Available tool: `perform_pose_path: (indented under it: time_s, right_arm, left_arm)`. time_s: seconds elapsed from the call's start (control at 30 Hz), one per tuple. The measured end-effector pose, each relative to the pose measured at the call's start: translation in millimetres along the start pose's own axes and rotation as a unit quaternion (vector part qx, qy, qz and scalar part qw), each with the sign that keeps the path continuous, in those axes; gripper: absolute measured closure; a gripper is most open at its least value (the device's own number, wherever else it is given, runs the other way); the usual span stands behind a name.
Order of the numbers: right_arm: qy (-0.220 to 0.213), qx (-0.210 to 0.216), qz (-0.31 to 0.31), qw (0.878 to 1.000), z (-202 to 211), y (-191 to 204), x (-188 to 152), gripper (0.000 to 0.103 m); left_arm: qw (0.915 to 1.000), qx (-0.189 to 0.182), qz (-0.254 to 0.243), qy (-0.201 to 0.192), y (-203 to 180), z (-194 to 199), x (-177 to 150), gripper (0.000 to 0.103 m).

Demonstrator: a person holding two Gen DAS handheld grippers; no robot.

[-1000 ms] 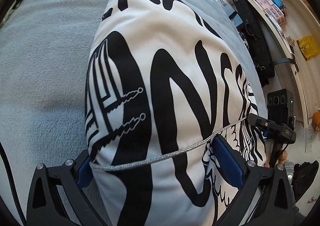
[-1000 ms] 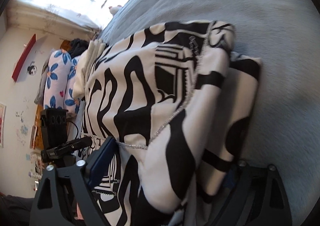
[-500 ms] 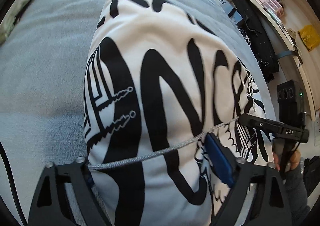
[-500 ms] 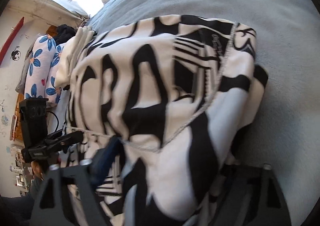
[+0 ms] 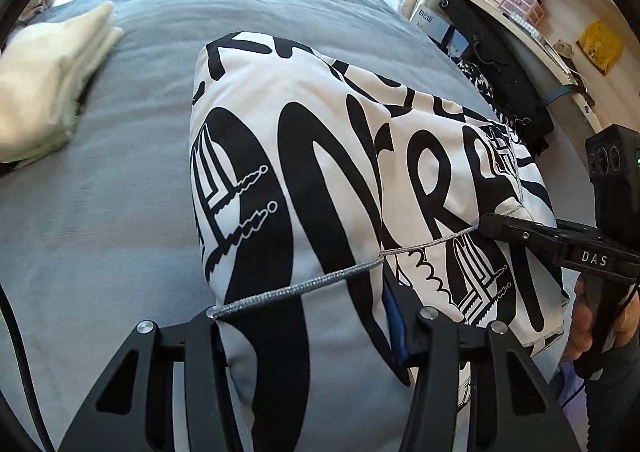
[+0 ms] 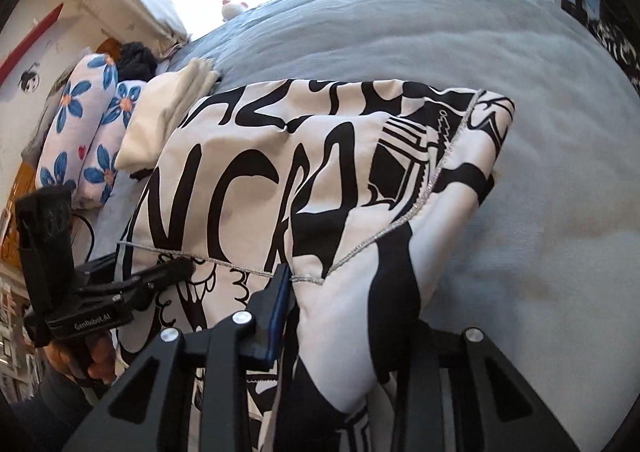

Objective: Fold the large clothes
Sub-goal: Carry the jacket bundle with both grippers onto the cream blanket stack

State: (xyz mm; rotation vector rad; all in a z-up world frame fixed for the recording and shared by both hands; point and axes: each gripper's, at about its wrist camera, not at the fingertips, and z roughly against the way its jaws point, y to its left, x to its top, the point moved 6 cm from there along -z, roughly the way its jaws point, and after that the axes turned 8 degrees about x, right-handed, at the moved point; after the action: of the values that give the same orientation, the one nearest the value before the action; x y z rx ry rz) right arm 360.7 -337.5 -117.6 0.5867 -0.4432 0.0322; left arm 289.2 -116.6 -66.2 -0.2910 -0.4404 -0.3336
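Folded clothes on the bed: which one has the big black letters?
The black-and-white garment, bunched between both grippers. The cream folded pile lying beside it on the grey bed is plain.

The garment is smooth, matt cloth, printed black on white, with a glinting silvery stitched hem. Under it the bed cover looks soft, brushed and fuzzy. The cream stack is plain matt fabric. Gripper frames are matt black plastic with shiny metal screws; pads are blue, rubbery-looking. Shelf: pale wood.
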Motion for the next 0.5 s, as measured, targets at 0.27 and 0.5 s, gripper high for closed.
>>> perform_pose_path:
  time_s: [0.27,0.5]
  right_arm:
    - [-0.010,0.032,0.024,0.999,-8.5,95.5,10.4,0.072]
    - [-0.004,0.069,0.053,0.996,-45.7,181.4,43.3,0.072]
  left_arm:
    - [0.9991,0.034,0.000,-0.024,70.4,84.8,-0.2,0.053]
    - [0.9958,0.083,0.001,-0.039,155.0,140.1,29.5,0.053]
